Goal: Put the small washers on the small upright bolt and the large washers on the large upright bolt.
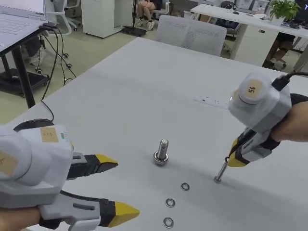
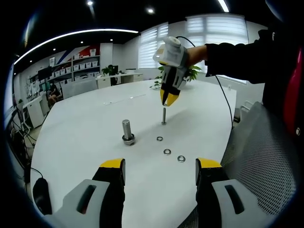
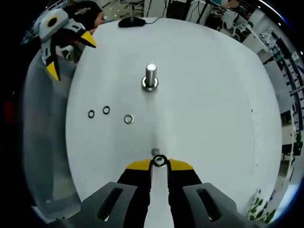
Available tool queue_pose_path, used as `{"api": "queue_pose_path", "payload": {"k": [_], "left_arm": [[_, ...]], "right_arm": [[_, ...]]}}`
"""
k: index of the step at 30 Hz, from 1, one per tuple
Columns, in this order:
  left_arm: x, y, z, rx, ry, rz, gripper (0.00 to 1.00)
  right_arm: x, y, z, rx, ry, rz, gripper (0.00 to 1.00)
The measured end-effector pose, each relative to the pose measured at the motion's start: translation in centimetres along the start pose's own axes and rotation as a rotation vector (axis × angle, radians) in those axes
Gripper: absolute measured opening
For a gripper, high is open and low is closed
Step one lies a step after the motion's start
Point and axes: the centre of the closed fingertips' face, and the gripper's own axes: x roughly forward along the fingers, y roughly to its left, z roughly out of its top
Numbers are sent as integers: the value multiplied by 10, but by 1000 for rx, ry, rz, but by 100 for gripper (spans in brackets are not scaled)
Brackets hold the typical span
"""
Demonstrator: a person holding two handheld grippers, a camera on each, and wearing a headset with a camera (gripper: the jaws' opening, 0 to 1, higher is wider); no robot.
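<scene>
The large upright bolt (image 1: 161, 150) (image 2: 127, 130) (image 3: 151, 76) stands mid-table with rings around its base. To its right is the small upright bolt (image 1: 220, 173) (image 2: 164, 116) (image 3: 155, 152). My right gripper (image 1: 236, 162) (image 2: 169, 98) (image 3: 160, 163) hovers just over the small bolt's top, shut on a small washer (image 3: 160, 160). Three loose washers (image 1: 185, 186) (image 1: 170, 202) (image 1: 168, 222) lie in a row in front of the bolts. My left gripper (image 1: 118, 186) (image 2: 160, 167) (image 3: 64, 38) stays open and holds nothing, near the table's front left.
A black mouse (image 1: 32, 124) (image 3: 134, 21) lies at the table's left edge with a cable running off. A grey mesh chair (image 1: 191, 32) stands at the far side, a laptop (image 1: 18, 19) on a stand to the left.
</scene>
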Motion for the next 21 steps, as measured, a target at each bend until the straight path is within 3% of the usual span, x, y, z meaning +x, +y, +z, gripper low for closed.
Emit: {"api": "queue_pose_path", "payload": {"k": [21], "left_arm": [[5, -9, 13, 37, -17, -32, 59]], "right_arm": [[10, 0, -4, 3, 17, 16, 13]]}}
